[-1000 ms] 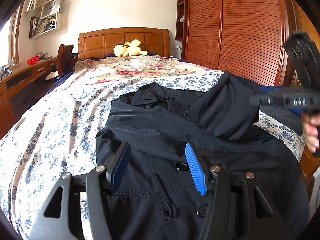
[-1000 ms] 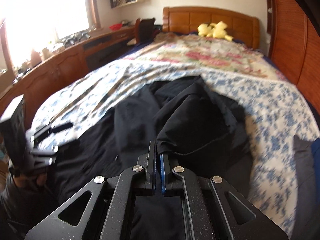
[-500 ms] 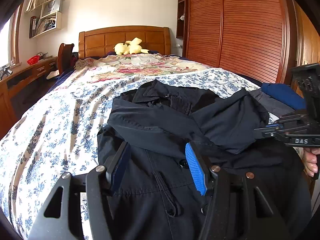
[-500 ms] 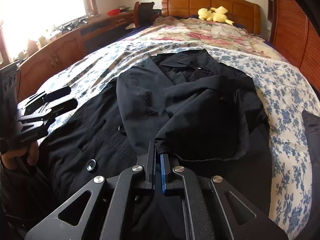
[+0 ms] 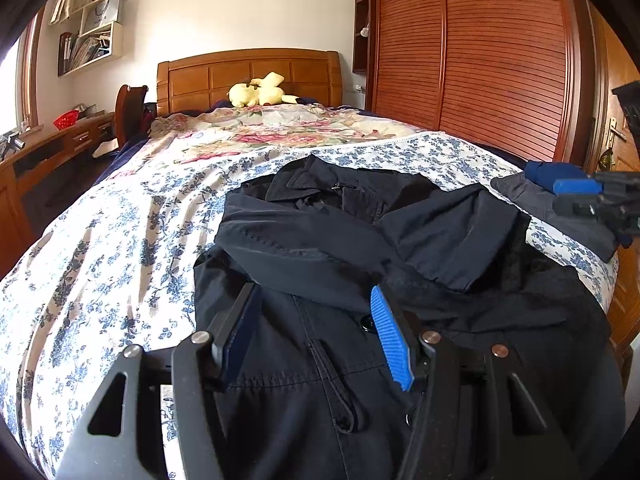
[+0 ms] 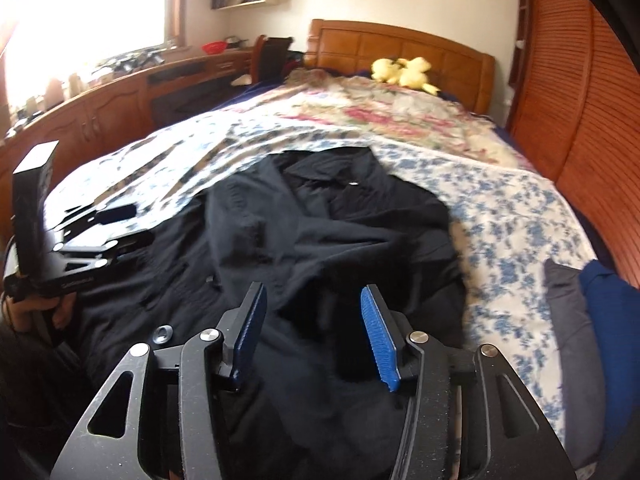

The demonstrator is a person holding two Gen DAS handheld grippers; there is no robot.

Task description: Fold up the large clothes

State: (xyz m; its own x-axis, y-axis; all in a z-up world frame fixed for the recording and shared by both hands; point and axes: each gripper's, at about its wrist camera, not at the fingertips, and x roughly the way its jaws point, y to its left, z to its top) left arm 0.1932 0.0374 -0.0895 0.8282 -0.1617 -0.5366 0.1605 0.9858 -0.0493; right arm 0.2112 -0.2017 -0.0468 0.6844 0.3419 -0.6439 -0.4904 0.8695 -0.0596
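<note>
Dark coat [image 5: 360, 280] on bed [image 5: 100, 260]: both sleeves folded inward, body unfolded. Right gripper [image 6: 316, 332] opening at six o'clock, empty; left gripper [image 5: 316, 336] half-open, empty.

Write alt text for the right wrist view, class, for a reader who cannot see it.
The right gripper, jaws opening and gripping nothing, hangs over a dark coat spread on a floral bedspread. The left gripper hovers at the coat's left edge; a yellow plush toy sits by the headboard.

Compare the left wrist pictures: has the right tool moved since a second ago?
Yes. Against the slatted wardrobe, the right tool has dropped and drawn off toward the frame's right edge, clear of the dark coat; its jaws are opening with nothing between them.
</note>
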